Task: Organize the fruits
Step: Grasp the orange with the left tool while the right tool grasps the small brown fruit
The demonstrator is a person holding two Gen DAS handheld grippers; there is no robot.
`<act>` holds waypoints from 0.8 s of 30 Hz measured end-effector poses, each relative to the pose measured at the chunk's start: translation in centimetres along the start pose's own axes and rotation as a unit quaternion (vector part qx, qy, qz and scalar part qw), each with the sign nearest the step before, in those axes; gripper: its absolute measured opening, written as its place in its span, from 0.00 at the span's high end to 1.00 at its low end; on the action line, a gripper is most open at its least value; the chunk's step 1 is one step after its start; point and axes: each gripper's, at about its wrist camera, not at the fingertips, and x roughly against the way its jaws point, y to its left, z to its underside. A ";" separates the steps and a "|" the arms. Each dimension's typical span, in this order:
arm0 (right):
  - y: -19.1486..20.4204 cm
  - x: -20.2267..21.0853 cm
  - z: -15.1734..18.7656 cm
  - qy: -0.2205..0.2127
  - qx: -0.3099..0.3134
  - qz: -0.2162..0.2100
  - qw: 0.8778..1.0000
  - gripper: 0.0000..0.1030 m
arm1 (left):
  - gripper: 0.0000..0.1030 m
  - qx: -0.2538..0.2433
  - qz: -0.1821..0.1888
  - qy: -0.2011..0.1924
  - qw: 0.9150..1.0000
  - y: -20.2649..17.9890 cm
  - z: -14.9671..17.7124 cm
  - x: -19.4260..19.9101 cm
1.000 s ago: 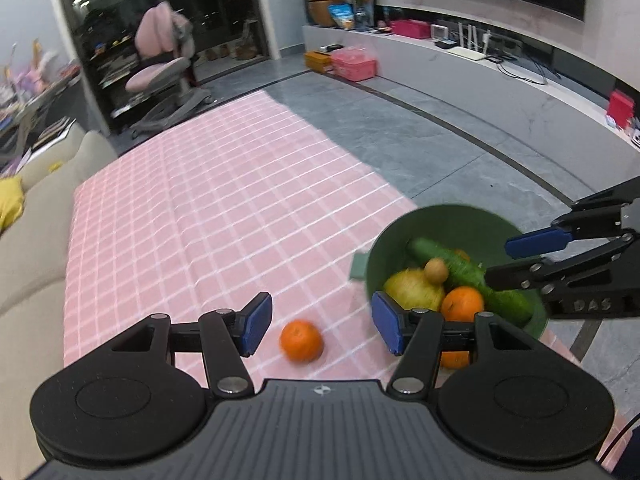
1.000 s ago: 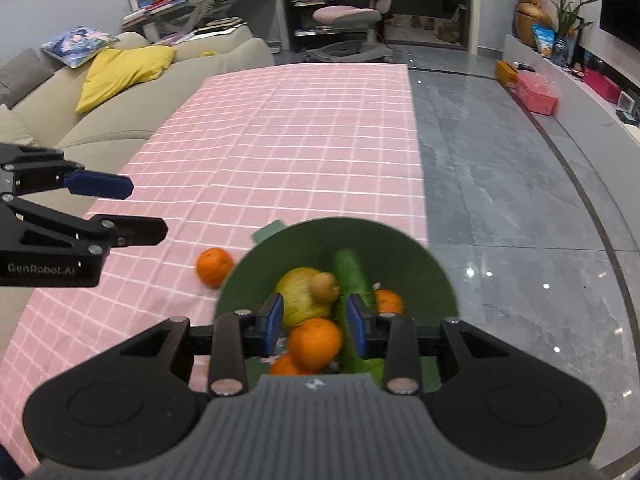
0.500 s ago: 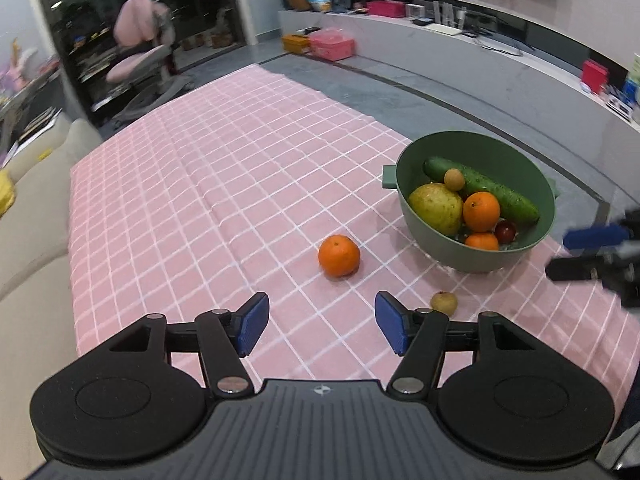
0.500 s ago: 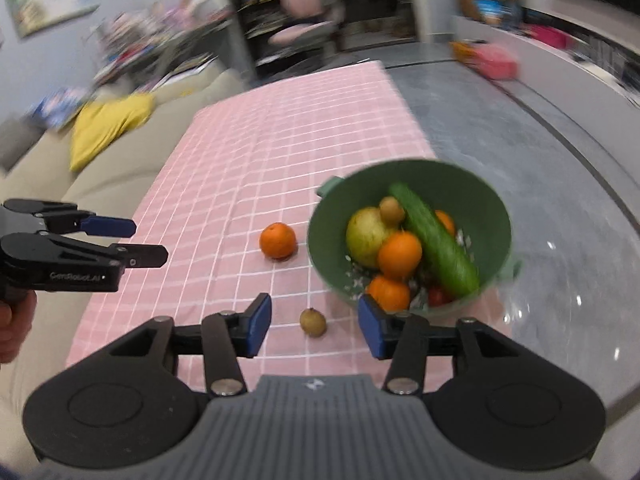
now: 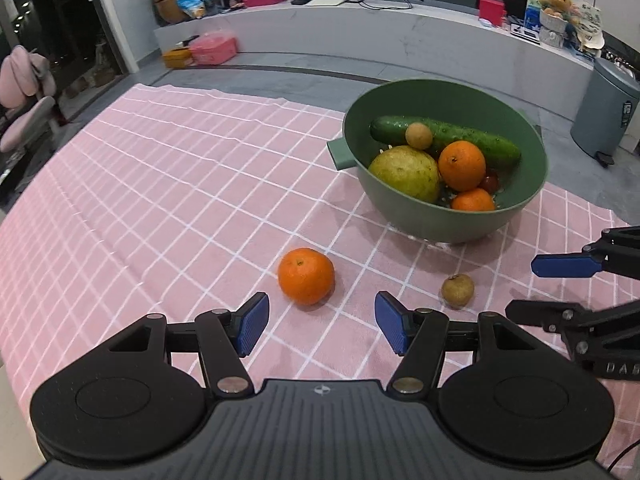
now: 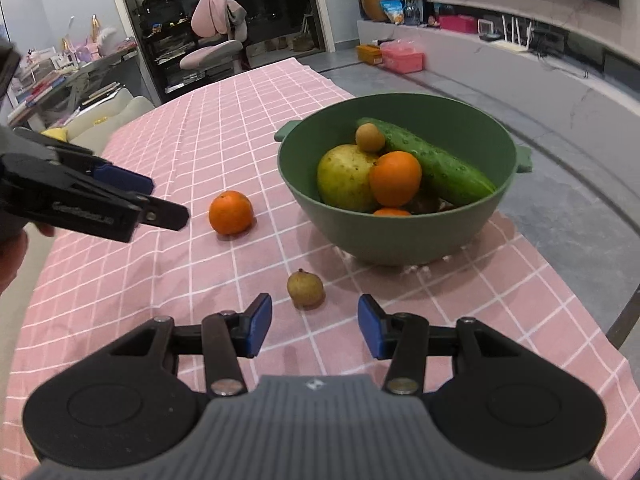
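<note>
A green bowl on the pink checked cloth holds a cucumber, a yellow-green pear, two oranges, a small brown fruit and something small and red. A loose orange lies just ahead of my open, empty left gripper. A small brown fruit lies just ahead of my open, empty right gripper. The right gripper also shows at the right edge of the left wrist view; the left gripper shows at the left in the right wrist view.
The pink cloth covers the table; its far and right edges drop to a grey floor. A grey bin stands at the right. A low white shelf runs along the wall. A pink chair stands beyond the table.
Both grippers have pulled back from the bowl and dropped low over the cloth. The right gripper, earlier narrow around an orange in the bowl, is now wide and empty.
</note>
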 end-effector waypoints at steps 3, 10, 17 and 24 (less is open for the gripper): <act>0.5 -1.1 0.2 0.003 0.002 0.016 1.000 0.56 | 0.30 0.014 0.013 -0.003 1.000 0.8 0.0 -1.4; 1.3 -3.4 0.4 0.006 -0.006 0.032 0.999 0.56 | 0.30 0.018 0.015 0.000 1.000 1.7 0.3 -4.3; 1.5 -5.4 0.0 0.007 -0.013 0.036 0.999 0.56 | 0.30 0.025 0.023 -0.004 0.999 2.2 0.2 -6.4; 1.7 -6.3 -0.2 0.002 -0.012 0.031 0.999 0.58 | 0.30 0.027 0.027 -0.007 0.999 2.4 0.0 -7.2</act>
